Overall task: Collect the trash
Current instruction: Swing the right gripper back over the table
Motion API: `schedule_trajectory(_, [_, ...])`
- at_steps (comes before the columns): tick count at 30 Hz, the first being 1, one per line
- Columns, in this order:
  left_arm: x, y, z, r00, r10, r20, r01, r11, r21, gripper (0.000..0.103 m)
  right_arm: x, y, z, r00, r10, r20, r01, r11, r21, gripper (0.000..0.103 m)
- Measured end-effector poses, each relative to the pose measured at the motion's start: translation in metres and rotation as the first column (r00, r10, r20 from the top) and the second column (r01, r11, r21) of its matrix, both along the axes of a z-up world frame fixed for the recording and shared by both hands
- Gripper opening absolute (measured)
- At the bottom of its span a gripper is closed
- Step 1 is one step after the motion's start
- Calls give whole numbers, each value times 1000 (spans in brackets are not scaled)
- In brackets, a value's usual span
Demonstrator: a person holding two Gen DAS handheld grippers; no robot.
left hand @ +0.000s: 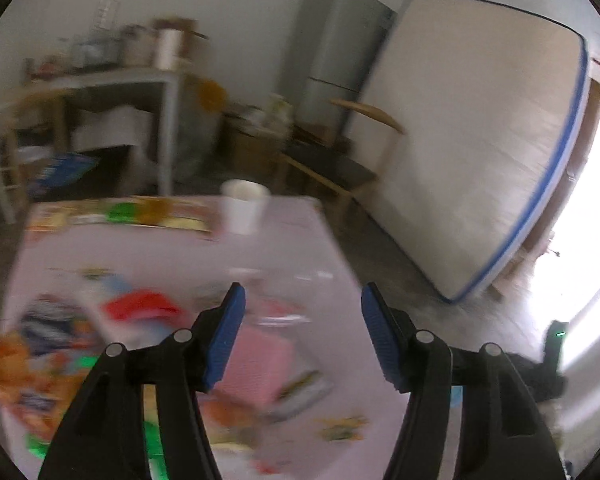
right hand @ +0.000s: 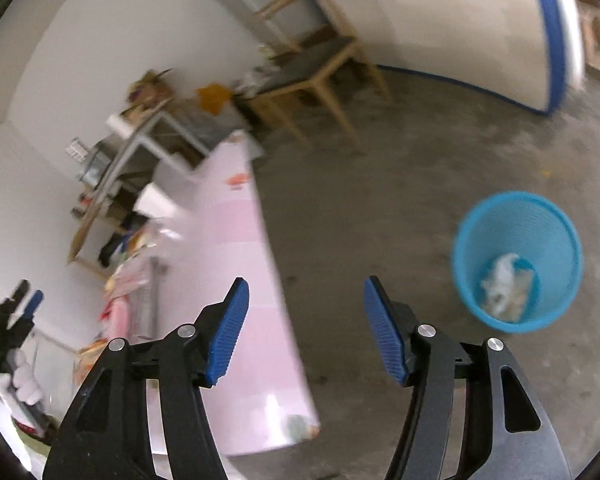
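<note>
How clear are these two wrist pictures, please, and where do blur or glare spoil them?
Left wrist view: motion blur smears the wrappers on the pink table and the white cup; the left gripper stays sharp; daylight at the right edge is blown out. Right wrist view: milder blur, the blue bin with crumpled trash still readable, the right gripper crisp; fisheye bends the walls in both.

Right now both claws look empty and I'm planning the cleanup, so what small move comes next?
Probably lower the open left claw onto the pink packet just below it: wrappers litter the pink table, and the blue bin waits on the floor.
</note>
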State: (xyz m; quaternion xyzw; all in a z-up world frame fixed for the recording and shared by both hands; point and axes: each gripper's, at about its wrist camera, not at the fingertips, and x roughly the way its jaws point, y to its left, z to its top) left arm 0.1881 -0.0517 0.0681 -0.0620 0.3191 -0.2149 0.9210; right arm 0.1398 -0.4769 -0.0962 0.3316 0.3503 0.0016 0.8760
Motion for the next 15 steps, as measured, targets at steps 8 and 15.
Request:
schedule_trajectory(8, [-24,100,-8,974,228,1,-228,974,-14,62,47,67,32,976,204,74,-207,978,36,59])
schedule_trajectory(15, [-31,128,-43,970,226,-92,-230,973,-35,62,73,129,40,944,325,52,-327,944,34,60])
